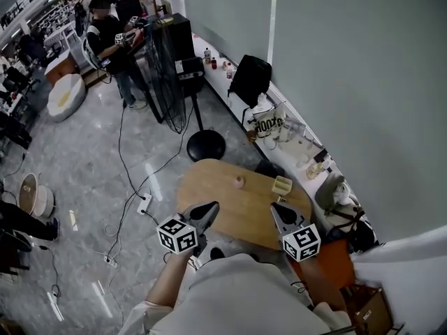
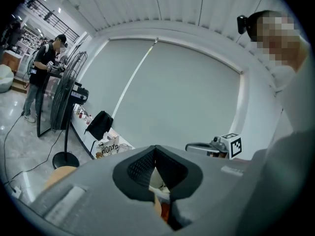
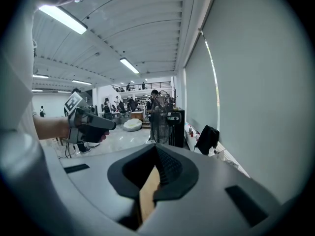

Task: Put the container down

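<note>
Wooden bench (image 1: 223, 211) carries the pale container (image 1: 281, 184), far right. Left tongs (image 1: 208, 209) and right tongs (image 1: 277, 209) are closed, empty; keep them clear.

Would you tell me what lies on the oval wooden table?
A pale boxy container and a small round object sit on the table. The left hand-held gripper and right hand-held gripper cover its near edge, hiding anything there.

L gripper (image 2: 156, 150) jaws together; R gripper (image 2: 193, 147) beyond at right, fan (image 2: 66, 95) far left.
</note>
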A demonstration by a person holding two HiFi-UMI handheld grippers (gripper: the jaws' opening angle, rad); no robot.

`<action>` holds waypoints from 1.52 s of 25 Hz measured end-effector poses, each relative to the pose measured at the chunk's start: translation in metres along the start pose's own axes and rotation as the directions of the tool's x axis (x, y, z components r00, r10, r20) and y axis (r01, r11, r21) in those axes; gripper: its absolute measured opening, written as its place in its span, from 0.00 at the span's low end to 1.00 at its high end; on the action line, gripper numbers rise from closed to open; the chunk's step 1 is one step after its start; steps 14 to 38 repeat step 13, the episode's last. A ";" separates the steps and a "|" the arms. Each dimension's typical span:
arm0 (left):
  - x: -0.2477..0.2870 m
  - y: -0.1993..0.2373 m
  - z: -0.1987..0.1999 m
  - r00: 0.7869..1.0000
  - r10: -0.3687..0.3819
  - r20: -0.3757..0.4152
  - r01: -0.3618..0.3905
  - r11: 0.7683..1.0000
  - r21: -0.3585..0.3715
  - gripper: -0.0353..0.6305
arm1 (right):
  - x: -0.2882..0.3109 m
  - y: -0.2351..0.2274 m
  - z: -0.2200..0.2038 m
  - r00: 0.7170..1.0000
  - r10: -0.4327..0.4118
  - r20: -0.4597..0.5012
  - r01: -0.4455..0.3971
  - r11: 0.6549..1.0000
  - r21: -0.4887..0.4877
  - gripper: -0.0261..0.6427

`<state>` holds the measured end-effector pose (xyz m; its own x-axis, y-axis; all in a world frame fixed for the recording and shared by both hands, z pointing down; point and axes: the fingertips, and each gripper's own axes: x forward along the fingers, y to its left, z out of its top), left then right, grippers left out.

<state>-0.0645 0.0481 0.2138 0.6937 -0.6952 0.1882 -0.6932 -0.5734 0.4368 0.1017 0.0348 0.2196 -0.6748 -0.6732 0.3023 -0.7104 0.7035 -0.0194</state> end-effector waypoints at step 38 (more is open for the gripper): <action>0.007 0.006 0.004 1.000 -0.010 0.011 0.010 1.000 -0.011 0.08 | 0.003 -0.010 0.002 1.000 -0.024 0.001 0.024 1.000 -0.016 0.04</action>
